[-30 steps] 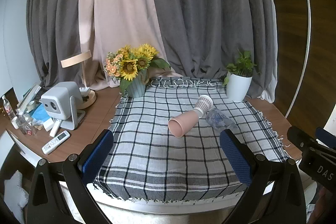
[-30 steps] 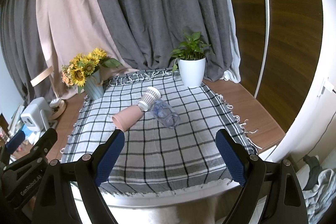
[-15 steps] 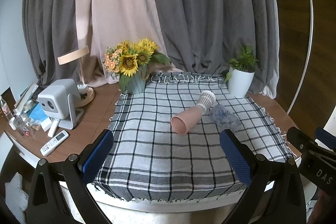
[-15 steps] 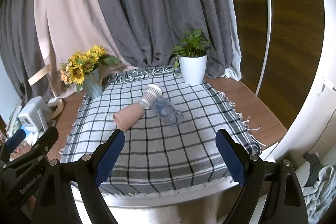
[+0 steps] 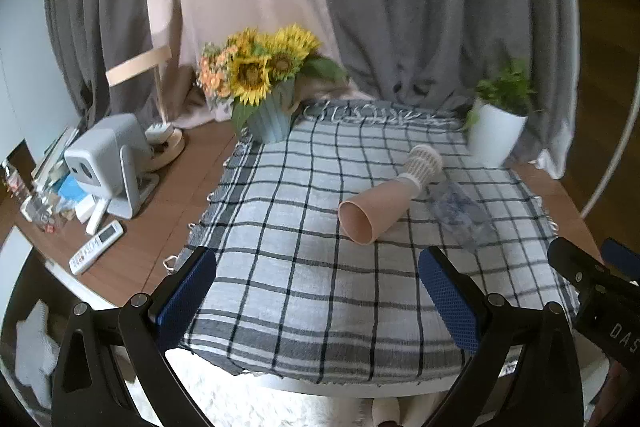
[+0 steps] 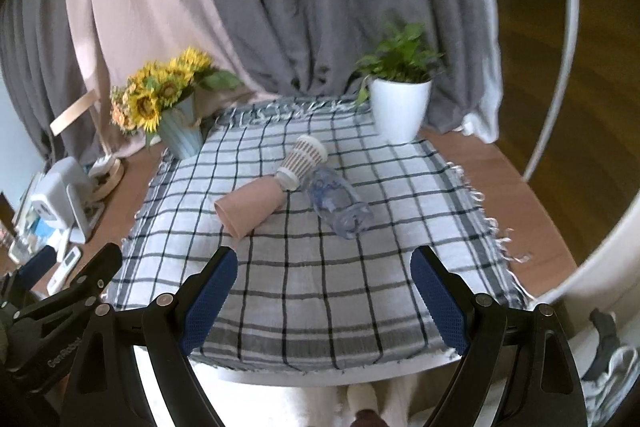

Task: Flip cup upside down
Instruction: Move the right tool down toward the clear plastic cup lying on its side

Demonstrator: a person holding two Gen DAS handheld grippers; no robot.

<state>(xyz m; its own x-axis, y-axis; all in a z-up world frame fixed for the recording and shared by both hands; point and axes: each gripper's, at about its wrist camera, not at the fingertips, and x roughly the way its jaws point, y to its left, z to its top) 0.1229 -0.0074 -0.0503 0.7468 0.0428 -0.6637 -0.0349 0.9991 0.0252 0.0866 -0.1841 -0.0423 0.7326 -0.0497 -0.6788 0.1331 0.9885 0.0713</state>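
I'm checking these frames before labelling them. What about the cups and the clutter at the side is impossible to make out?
- Pink cup: its base, in both views, is hidden where it meets the white patterned cup; touching or nested cannot be told.
- Clear plastic cup: in the left view, blurred and see-through, so its outline is vague.
- Remote control: buttons too small to read.
- Small items beside the projector: too small, and cut off in the right view.

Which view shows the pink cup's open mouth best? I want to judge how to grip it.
The left wrist view: the pink cup lies on its side with its round mouth turned toward that camera, so the inside shows. In the right wrist view the same cup appears mostly side-on, its mouth only a thin edge.
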